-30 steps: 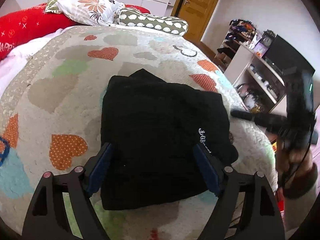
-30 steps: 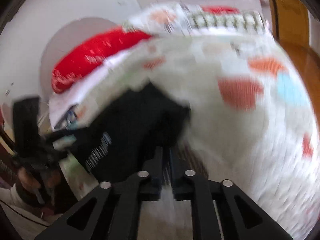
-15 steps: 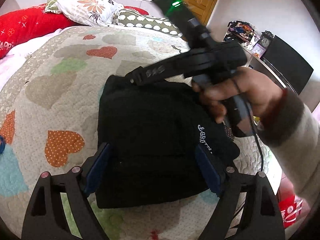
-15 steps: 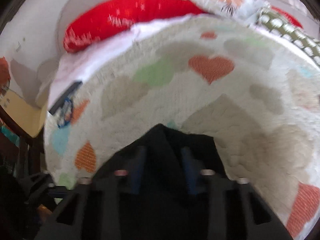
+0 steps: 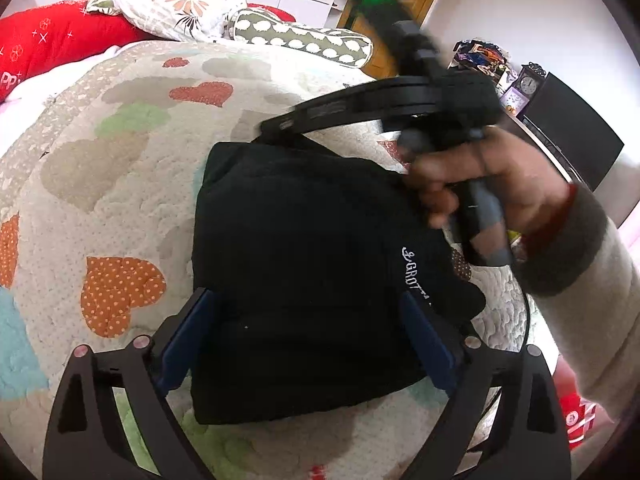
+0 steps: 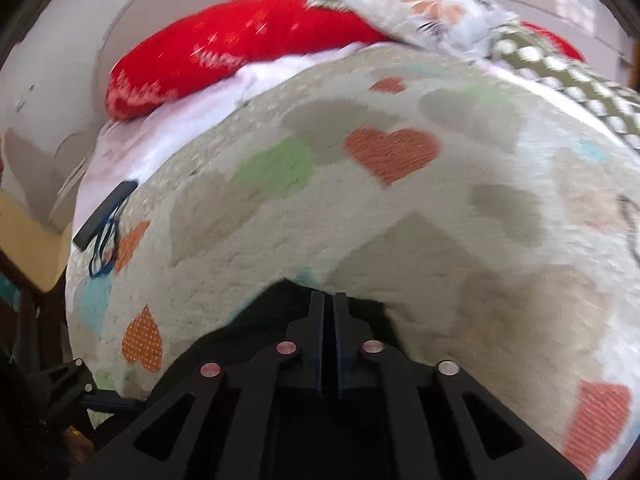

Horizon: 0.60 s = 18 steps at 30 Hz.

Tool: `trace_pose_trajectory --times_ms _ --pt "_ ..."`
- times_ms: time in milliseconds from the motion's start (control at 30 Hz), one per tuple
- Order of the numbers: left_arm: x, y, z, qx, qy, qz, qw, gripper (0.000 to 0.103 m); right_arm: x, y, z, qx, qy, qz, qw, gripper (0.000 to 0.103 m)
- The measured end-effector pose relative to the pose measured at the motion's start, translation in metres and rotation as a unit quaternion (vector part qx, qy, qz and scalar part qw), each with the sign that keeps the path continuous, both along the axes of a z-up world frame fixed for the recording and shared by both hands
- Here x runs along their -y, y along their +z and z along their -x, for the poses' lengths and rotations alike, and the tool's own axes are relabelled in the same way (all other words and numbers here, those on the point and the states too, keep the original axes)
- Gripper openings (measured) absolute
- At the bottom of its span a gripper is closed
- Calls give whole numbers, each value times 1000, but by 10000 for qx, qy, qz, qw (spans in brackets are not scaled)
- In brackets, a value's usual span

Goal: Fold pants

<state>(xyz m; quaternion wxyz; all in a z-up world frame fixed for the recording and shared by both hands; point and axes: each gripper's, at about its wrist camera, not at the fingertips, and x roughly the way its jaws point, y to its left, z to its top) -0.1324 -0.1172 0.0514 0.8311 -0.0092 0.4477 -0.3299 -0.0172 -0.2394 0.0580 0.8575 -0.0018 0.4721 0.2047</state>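
On the heart-patterned quilted bedspread lies the folded black fabric pants; the left gripper, 2 fingers opening, straddles their near edge, while the right gripper, closing, pinches the far edge.

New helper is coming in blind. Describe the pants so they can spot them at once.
Find the bed's cream quilt patterned with coloured hearts. On its near end lies a black folded bundle, the pants. It is the only dark item on the quilt, with small white lettering along its right edge.
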Motion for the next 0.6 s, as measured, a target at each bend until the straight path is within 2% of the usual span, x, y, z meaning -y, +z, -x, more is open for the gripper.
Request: trace_pose_trajectory --times_ms 67,200,267,367,467,600 --pt "-3 3 -3 -108 42 32 9999 93 10 15 15 173 -71 37 9998 11" --pt "-9 7 -9 -209 212 46 9995 93 24 39 59 479 -83 -47 9988 26" --pt "-10 10 -12 -176 346 -43 9992 93 27 43 77 559 -115 -75 9983 26" --pt "-12 13 -17 -168 505 -44 9986 93 33 42 105 640 -230 -185 9975 28" --pt "-10 16 -21 -92 587 -89 9982 93 33 33 121 595 -328 -65 9977 32" --pt "-8 14 -27 -42 660 -194 9976 93 36 18 141 501 -460 -22 9977 33"
